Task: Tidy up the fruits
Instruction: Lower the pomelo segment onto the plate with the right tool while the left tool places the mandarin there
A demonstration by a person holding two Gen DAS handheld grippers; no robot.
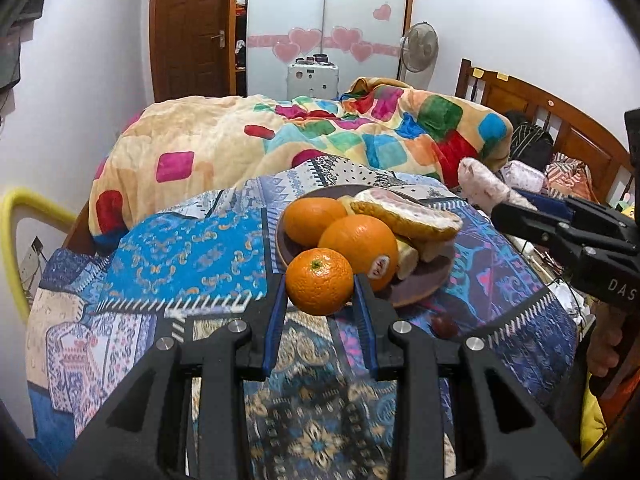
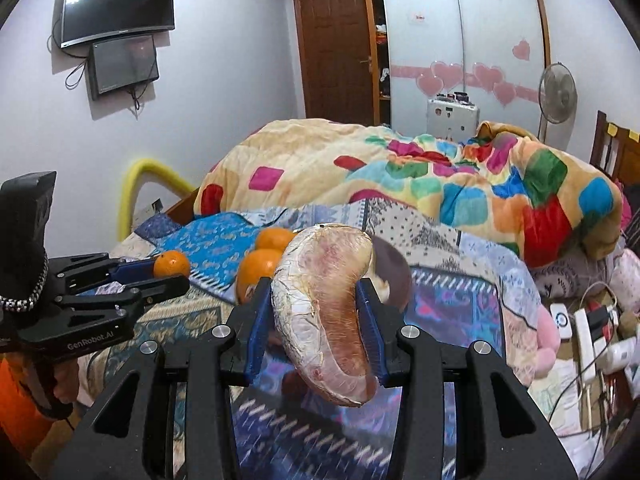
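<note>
Holding fruit in both tools, the person looks mid-transfer: the left gripper (image 1: 320, 296) is clamped on a small orange (image 1: 319, 281), the right gripper (image 2: 316, 328) on a pomelo wedge (image 2: 328, 312), both lifted above the patterned cloth (image 1: 192, 248). Beyond, the plate (image 1: 424, 280) already carries two oranges (image 1: 356, 246); next, each piece needs lowering onto free space there.

My right gripper (image 2: 320, 316) clamps a peeled pomelo segment (image 2: 326, 316) at centre frame, above the patterned bedspread (image 2: 460, 272). At left, my left gripper (image 2: 168, 272) pinches a small orange (image 2: 171, 264). Behind the segment sit two oranges (image 2: 260, 260) and what seems a dark plate (image 2: 394, 276), mostly hidden.
</note>
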